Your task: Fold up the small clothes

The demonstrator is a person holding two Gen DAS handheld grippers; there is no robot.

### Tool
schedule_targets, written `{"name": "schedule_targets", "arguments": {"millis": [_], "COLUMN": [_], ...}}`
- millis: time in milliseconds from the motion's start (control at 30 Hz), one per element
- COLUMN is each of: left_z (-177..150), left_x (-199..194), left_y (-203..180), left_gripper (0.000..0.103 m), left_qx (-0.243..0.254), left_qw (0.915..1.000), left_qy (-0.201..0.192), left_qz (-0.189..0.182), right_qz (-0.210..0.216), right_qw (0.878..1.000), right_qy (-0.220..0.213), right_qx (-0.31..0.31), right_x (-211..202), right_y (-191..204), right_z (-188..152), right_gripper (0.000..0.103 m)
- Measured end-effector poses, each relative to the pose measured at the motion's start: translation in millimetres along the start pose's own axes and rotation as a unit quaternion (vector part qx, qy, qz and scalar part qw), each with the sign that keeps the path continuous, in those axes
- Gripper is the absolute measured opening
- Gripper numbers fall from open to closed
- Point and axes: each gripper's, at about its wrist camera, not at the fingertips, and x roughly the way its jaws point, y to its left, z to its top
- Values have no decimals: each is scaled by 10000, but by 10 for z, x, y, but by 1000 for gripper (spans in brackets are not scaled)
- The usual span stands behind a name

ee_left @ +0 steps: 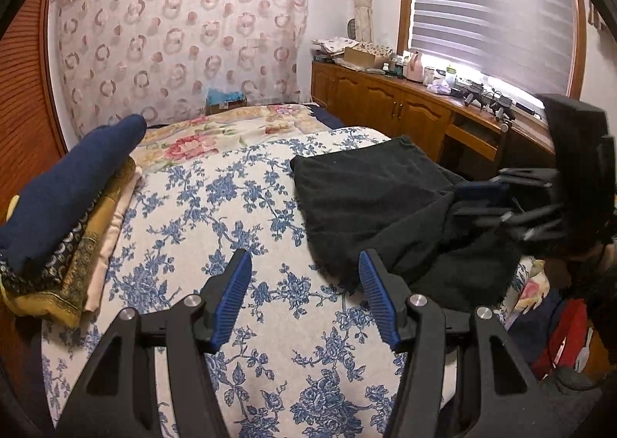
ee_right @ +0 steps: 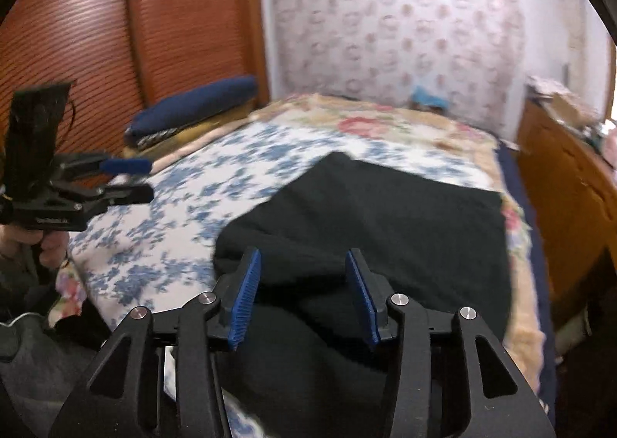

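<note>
A black garment (ee_left: 370, 195) lies rumpled on the blue-flowered bedspread (ee_left: 216, 214), at the bed's right side. My left gripper (ee_left: 304, 268) is open and empty, hovering over the bedspread just left of the garment's near edge. My right gripper (ee_right: 302, 264) is open, low over the near bunched part of the black garment (ee_right: 385, 214); nothing is between its pads. Each gripper shows in the other's view: the right one (ee_left: 482, 198) blurred at the garment's right edge, the left one (ee_right: 127, 179) over the bed's left side.
A stack of folded cloths topped by a navy roll (ee_left: 73, 187) sits at the bed's left edge. A wooden cabinet (ee_left: 389, 102) with clutter runs along the right under the window. A wooden louvred door (ee_right: 96, 32) stands on the left. Bags lie by the floor (ee_left: 559, 337).
</note>
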Motion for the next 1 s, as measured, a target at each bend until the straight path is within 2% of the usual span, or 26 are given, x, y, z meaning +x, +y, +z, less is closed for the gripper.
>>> {"name": "schedule_targets", "arguments": {"millis": [400, 667, 700, 767, 800, 833, 900, 1000], "left_z": [2, -66, -69, -68, -62, -51, -21, 54], "left_x": [185, 423, 441, 480, 495, 509, 535, 588], "left_y": [50, 260, 283, 318, 325, 328, 323, 287], "left_gripper": [58, 58, 58, 58, 58, 58, 58, 58], "left_qx": [-42, -255, -273, -301, -303, -296, -271, -222], "left_qw": [9999, 9989, 9988, 9985, 9984, 9984, 9984, 9985], "left_qy": [160, 392, 409, 463, 475, 481, 485, 492], "left_qz": [-12, -13, -12, -23, -28, -28, -40, -111], "right_qz": [490, 517, 562, 533, 598, 682, 587, 451], "right_qw": [9954, 9884, 9881, 9876, 9871, 9875, 9905, 9963], "right_qy": [714, 1165, 1173, 1197, 1219, 1180, 973, 551], "right_qx": [-413, -822, -822, -864, -847, -795, -778, -486], "right_x": [632, 942, 942, 916, 891, 840, 701, 459], "right_y": [207, 297, 282, 247, 216, 176, 78, -273], "right_z": [103, 66, 76, 108, 133, 169, 287, 577], "right_gripper": [49, 51, 49, 8, 2, 1, 1, 1]}}
